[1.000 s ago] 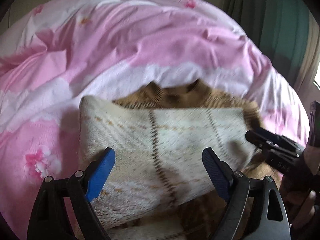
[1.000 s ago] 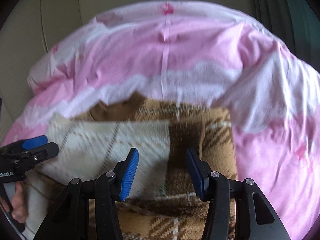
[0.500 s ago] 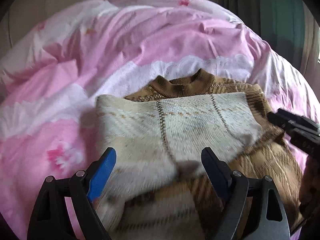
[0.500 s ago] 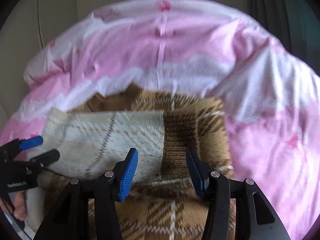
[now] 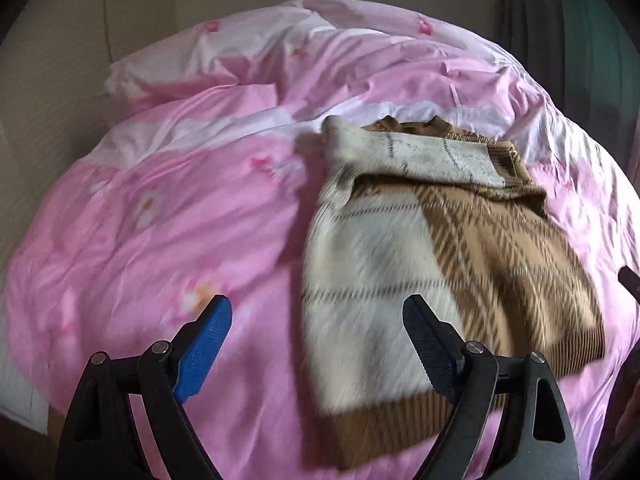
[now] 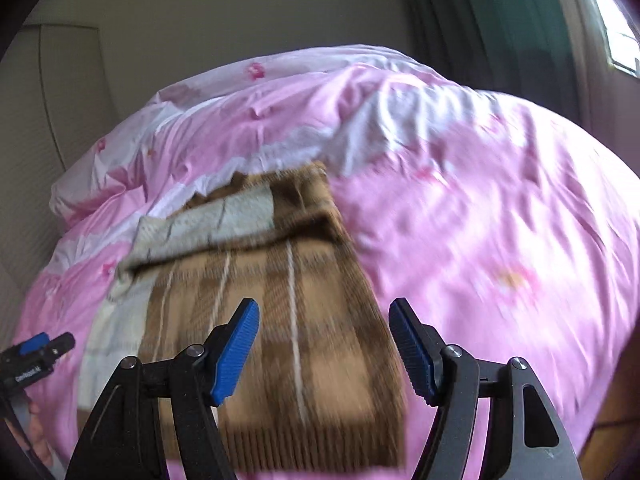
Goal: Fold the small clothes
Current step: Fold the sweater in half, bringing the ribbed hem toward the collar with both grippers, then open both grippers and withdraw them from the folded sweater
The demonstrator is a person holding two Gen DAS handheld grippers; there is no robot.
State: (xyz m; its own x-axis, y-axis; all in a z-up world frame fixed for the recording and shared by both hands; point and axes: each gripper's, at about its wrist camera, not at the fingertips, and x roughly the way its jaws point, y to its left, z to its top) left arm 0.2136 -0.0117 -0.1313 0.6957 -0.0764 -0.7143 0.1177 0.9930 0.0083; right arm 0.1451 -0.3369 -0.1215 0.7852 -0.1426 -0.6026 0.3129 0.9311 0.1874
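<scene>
The sweater (image 5: pixel 448 264) lay flat on the pink blanket (image 5: pixel 168 216), brown and cream checks up, with its sleeves folded across the top near the brown collar (image 5: pixel 412 126). The left gripper (image 5: pixel 316 344) was wide open and held nothing, with one blue finger over the blanket and the other over the sweater's cream side. The right gripper (image 6: pixel 324 344) was wide open too, over the sweater's brown bottom part and not holding anything.
</scene>
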